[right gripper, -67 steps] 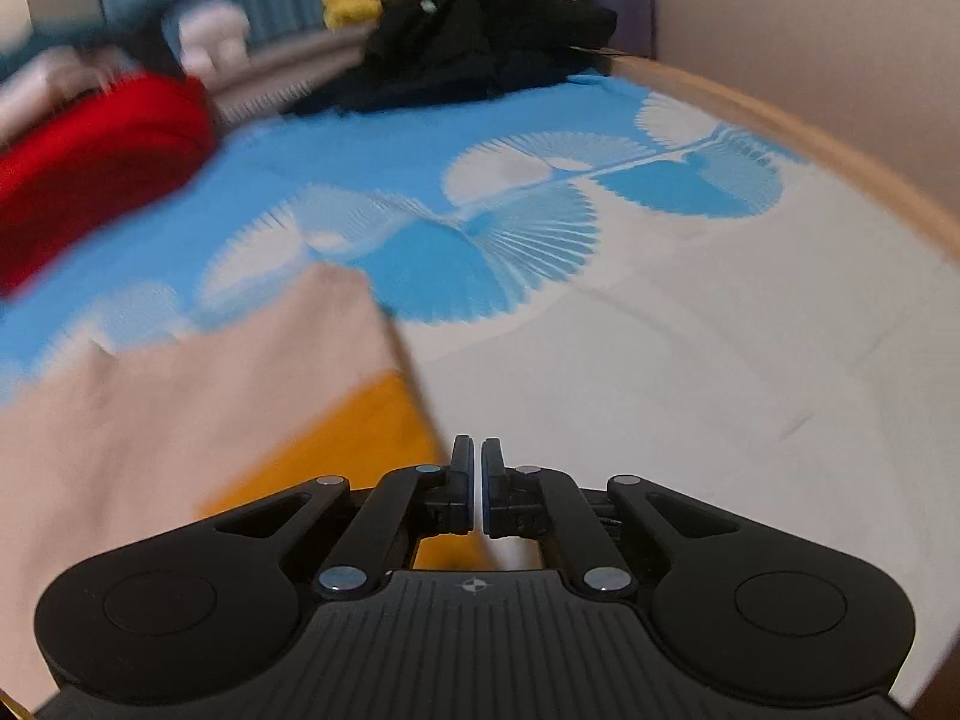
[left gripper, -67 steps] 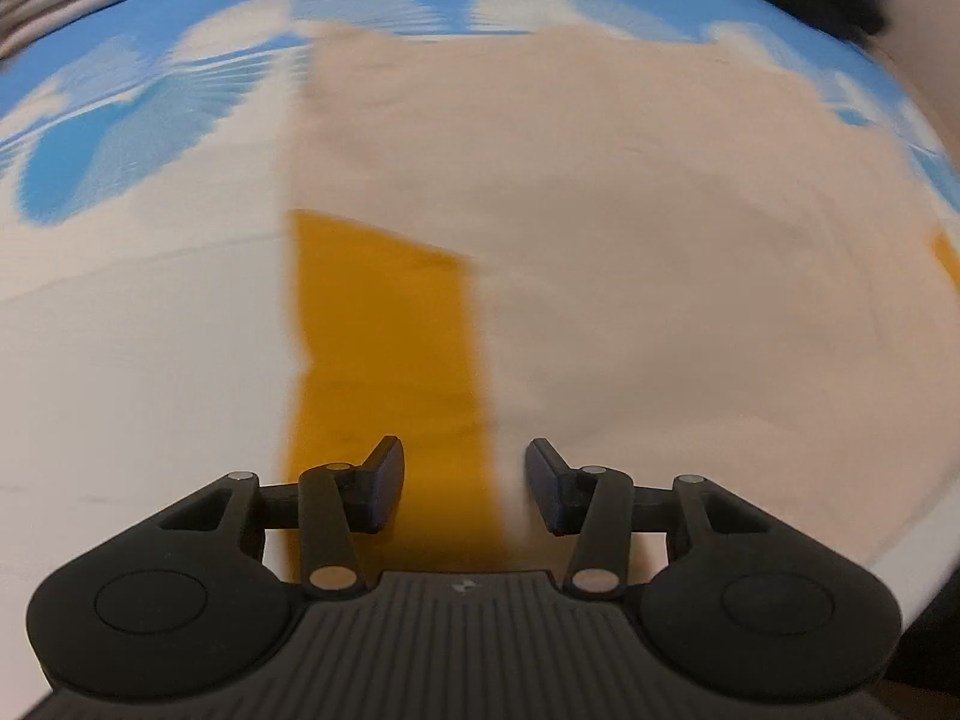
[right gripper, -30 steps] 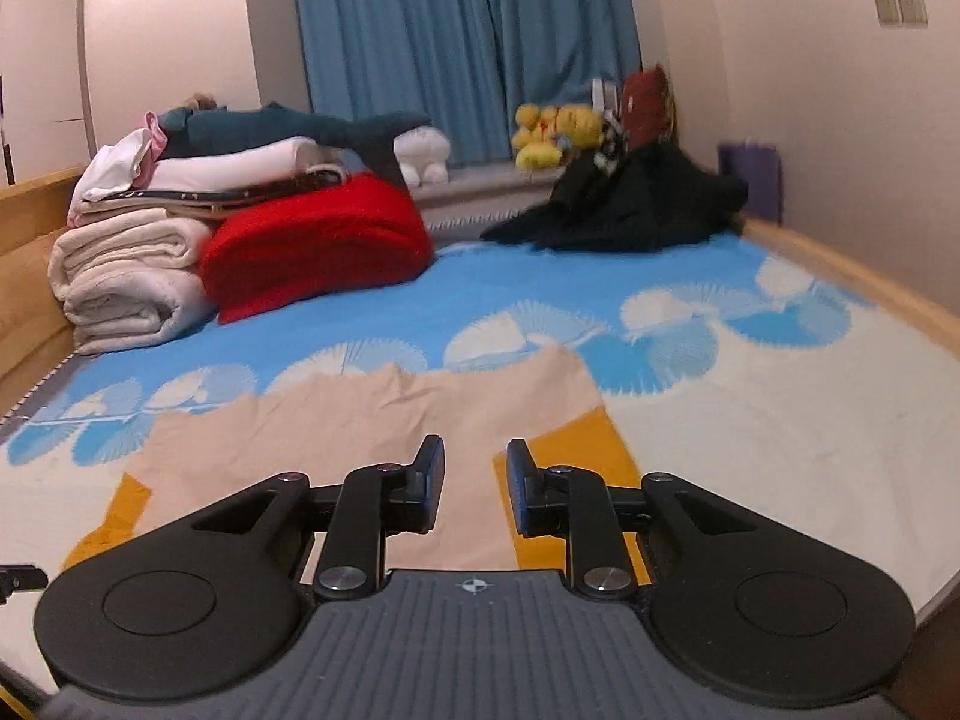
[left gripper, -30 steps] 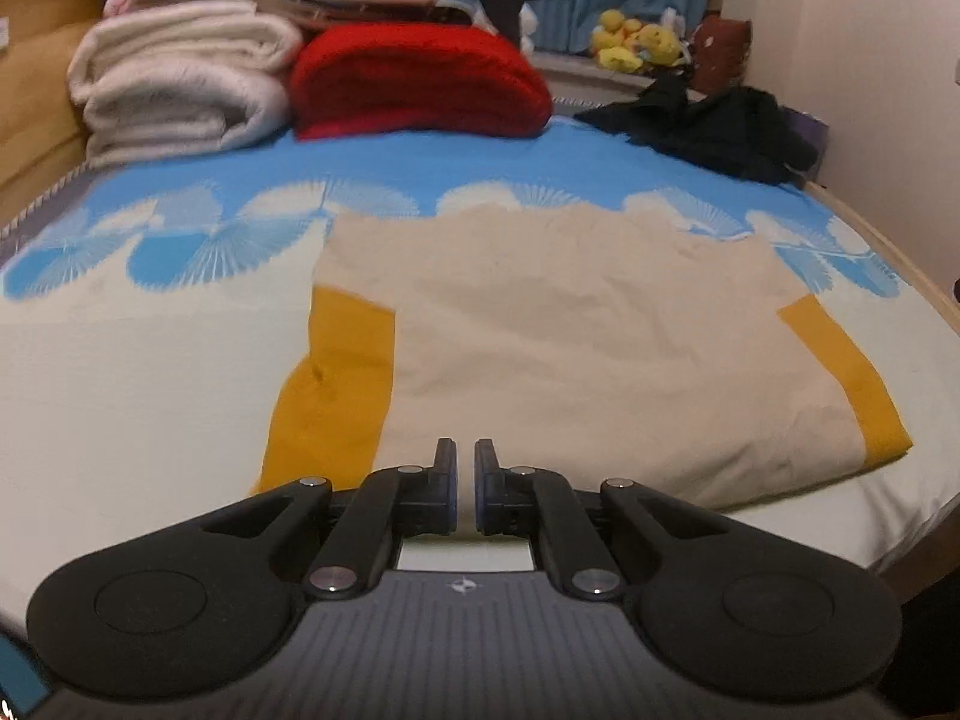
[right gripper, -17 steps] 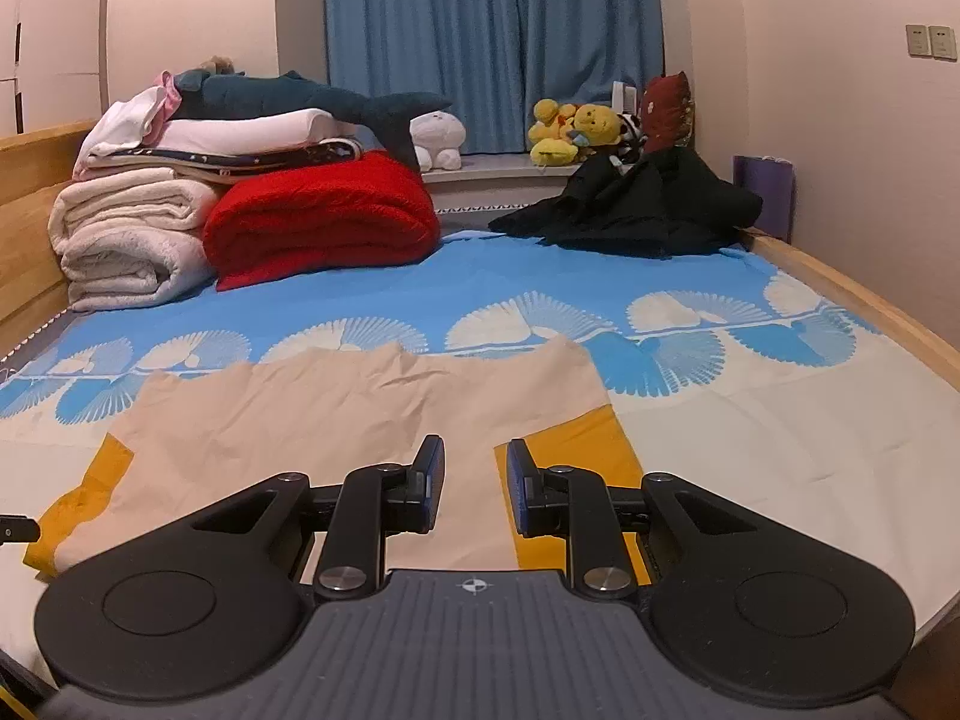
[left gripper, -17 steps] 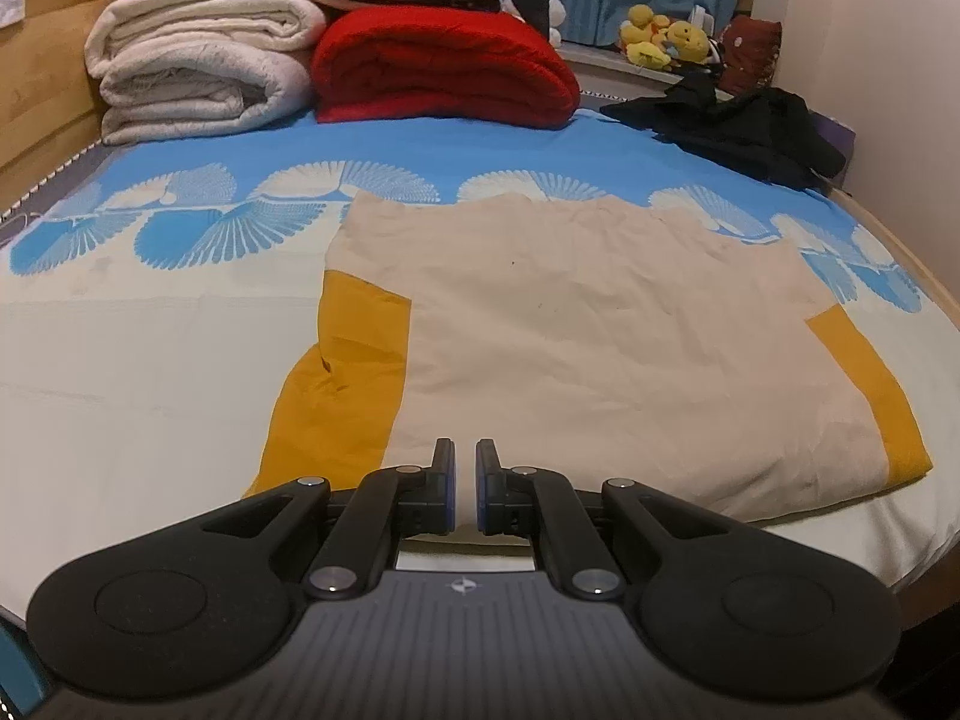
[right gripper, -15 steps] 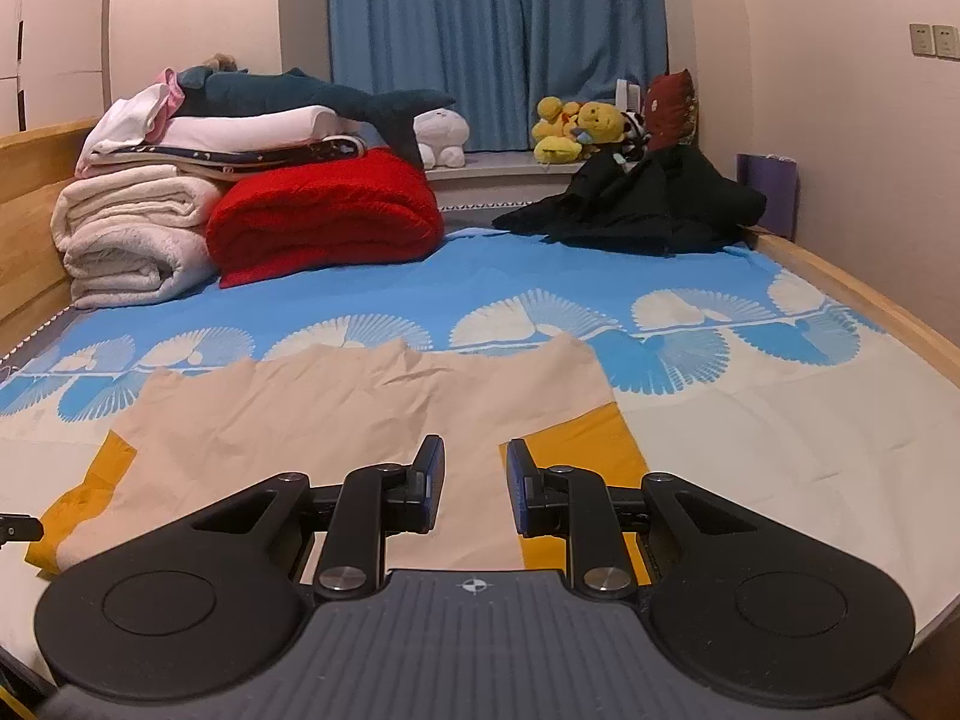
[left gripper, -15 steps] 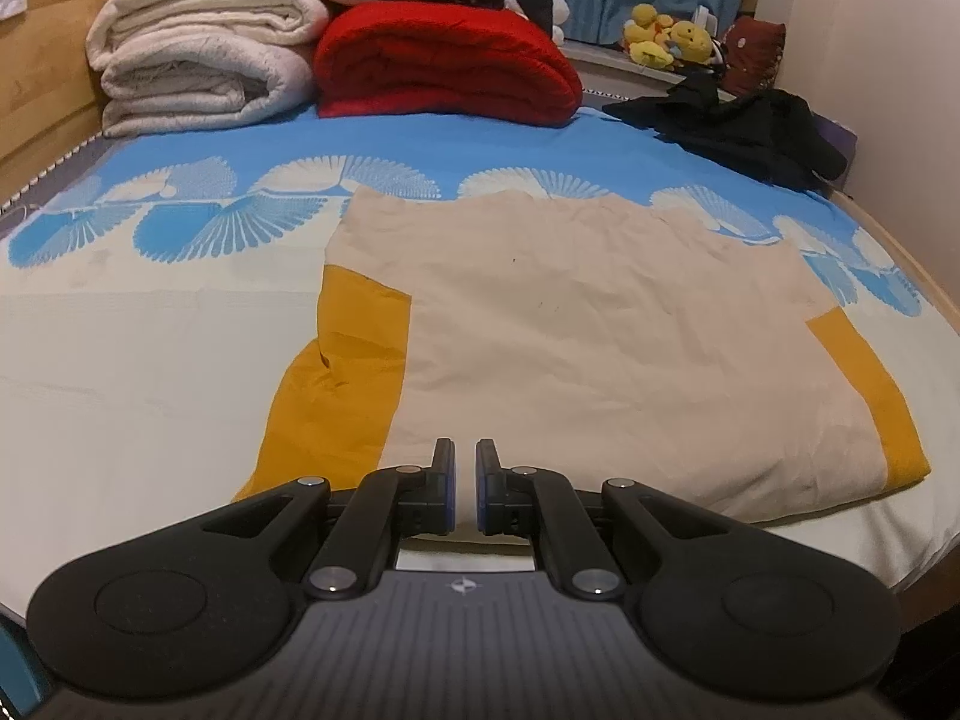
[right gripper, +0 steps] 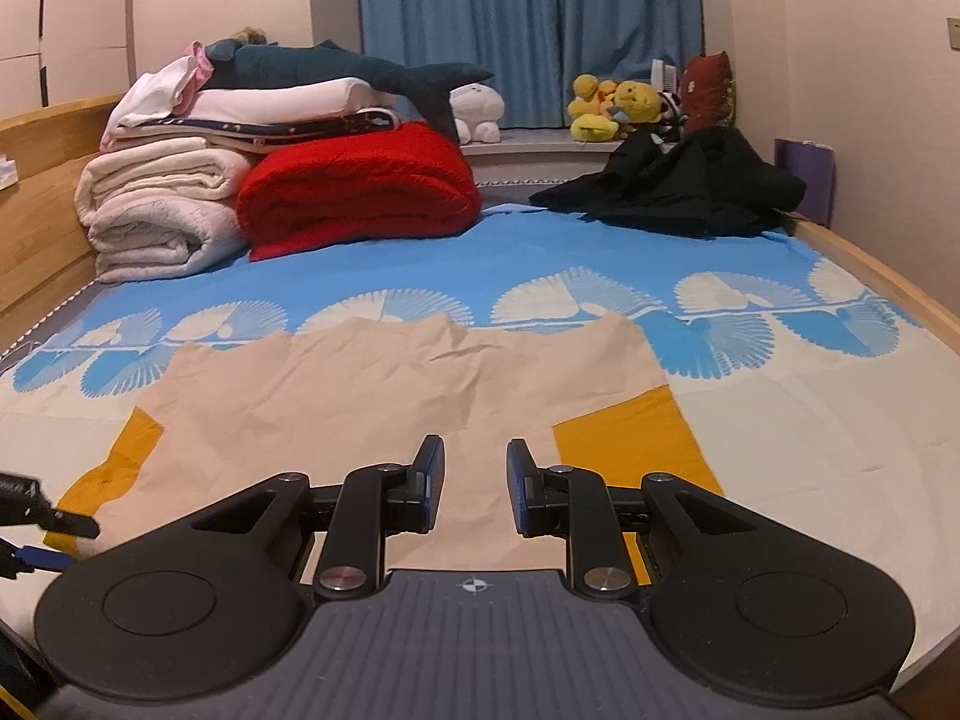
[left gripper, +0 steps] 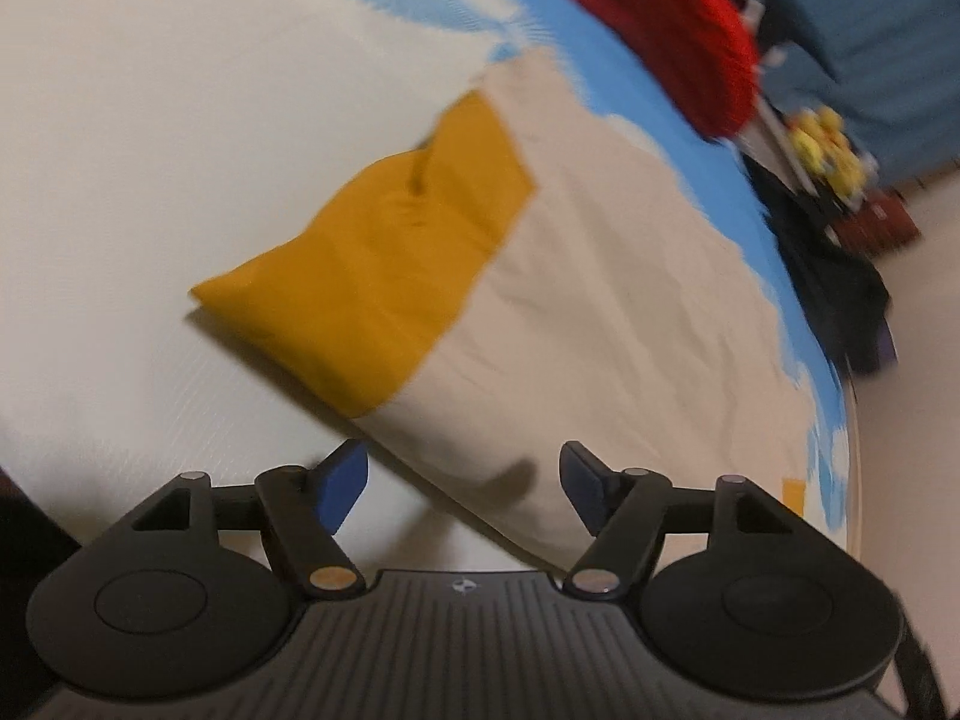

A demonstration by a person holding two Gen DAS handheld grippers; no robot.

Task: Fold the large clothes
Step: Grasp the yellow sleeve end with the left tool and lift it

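A large beige garment (right gripper: 384, 384) with mustard sleeves lies spread flat on the bed. One sleeve (right gripper: 630, 444) is on the right and the other sleeve (right gripper: 120, 462) on the left. In the blurred, tilted left wrist view the left sleeve (left gripper: 372, 252) fills the middle. My left gripper (left gripper: 462, 480) hangs low over the garment's near edge (left gripper: 480, 456). Its jaws are opening, and the cloth lies below them, not pinched. My right gripper (right gripper: 474, 486) hovers above the garment's near part, its jaws slightly apart with nothing between them. The left gripper's fingers (right gripper: 54, 522) show at the far left of the right wrist view.
Folded white blankets (right gripper: 156, 210), a red blanket (right gripper: 360, 186) and a plush shark (right gripper: 336, 69) are stacked at the bed's far left. Black clothes (right gripper: 678, 186) and yellow plush toys (right gripper: 606, 99) lie at the far right. A wooden bed frame (right gripper: 888, 282) runs along the right edge.
The left gripper went from shut to wide apart, dropped toward the garment's near left edge and rolled, so its view tilted. The right gripper edged forward with its gap unchanged.
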